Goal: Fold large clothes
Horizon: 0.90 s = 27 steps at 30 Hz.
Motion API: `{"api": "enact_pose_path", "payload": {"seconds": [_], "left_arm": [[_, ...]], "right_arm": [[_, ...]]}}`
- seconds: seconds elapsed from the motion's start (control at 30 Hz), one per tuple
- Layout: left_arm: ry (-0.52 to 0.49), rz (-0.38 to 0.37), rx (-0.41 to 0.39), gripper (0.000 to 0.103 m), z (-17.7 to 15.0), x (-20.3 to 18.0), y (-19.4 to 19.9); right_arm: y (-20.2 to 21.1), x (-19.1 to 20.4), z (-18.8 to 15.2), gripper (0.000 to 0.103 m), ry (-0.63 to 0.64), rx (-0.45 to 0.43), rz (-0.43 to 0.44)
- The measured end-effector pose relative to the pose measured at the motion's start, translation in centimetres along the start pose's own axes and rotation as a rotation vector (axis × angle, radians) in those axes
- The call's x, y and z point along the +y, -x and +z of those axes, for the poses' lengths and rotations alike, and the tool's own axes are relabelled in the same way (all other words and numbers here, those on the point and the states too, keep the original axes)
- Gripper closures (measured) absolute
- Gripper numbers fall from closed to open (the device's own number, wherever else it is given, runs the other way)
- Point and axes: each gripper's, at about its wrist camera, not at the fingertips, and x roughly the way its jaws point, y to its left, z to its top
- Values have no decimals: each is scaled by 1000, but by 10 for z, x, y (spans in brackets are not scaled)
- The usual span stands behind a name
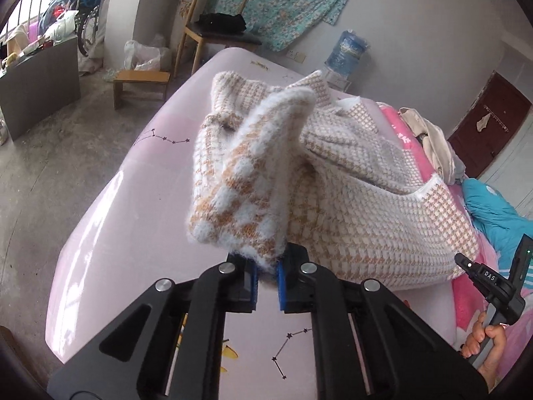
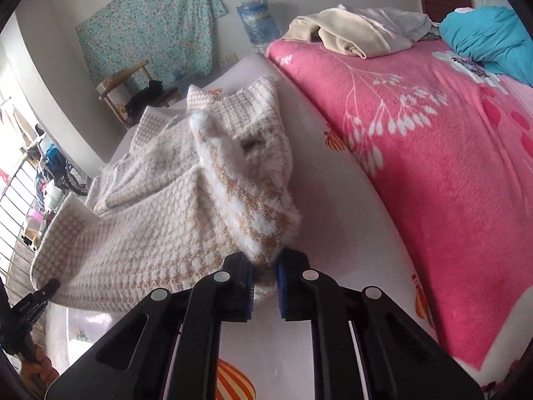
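Observation:
A fuzzy beige-and-white houndstooth sweater point(image 1: 349, 180) lies partly lifted over the pale pink bed sheet point(image 1: 110, 220). My left gripper point(image 1: 266, 276) is shut on one corner of its hem and holds it above the sheet. My right gripper point(image 2: 265, 283) is shut on the other corner of the same sweater point(image 2: 160, 220). The cloth sags between the two grippers. The right gripper also shows at the right edge of the left wrist view point(image 1: 466, 263), and the left gripper shows at the left edge of the right wrist view point(image 2: 50, 285).
A pink flowered blanket point(image 2: 433, 166) covers the bed to the right, with a cream garment pile point(image 2: 353, 30) and a blue quilt point(image 2: 489, 40) at its far end. A wooden chair point(image 1: 213, 26), a low stool point(image 1: 140, 83) and a water jug point(image 1: 346, 53) stand beyond the bed.

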Motion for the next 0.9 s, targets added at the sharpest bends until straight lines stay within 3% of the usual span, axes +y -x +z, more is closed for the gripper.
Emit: {"api": "enact_pose_path", "payload": {"seconds": [0.17, 0.23, 0.27, 0.37, 0.43, 0.5, 0.6, 0.73, 0.9], "left_arm": [[-3, -37, 42, 95, -10, -1, 23], [16, -41, 94, 93, -19, 7, 21], [29, -35, 135, 86, -23, 15, 14], [142, -33, 227, 77, -34, 51, 1], [212, -55, 223, 72, -33, 72, 6], [225, -17, 168, 70, -27, 83, 21], [184, 28, 79, 68, -10, 83, 37], [65, -46, 34, 65, 19, 52, 32], [-89, -112, 105, 57, 36, -4, -18]], "right_arm": [[29, -11, -4, 93, -9, 2, 29], [23, -17, -11, 91, -8, 60, 47], [17, -23, -15, 89, -21, 97, 51], [4, -47, -28, 77, -100, 198, 49], [13, -60, -26, 69, -129, 189, 47], [31, -64, -18, 61, -103, 132, -26], [52, -58, -3, 58, -48, 49, -61], [46, -4, 9, 58, 124, 27, 80], [1, 70, -5, 58, 356, 121, 208]]}}
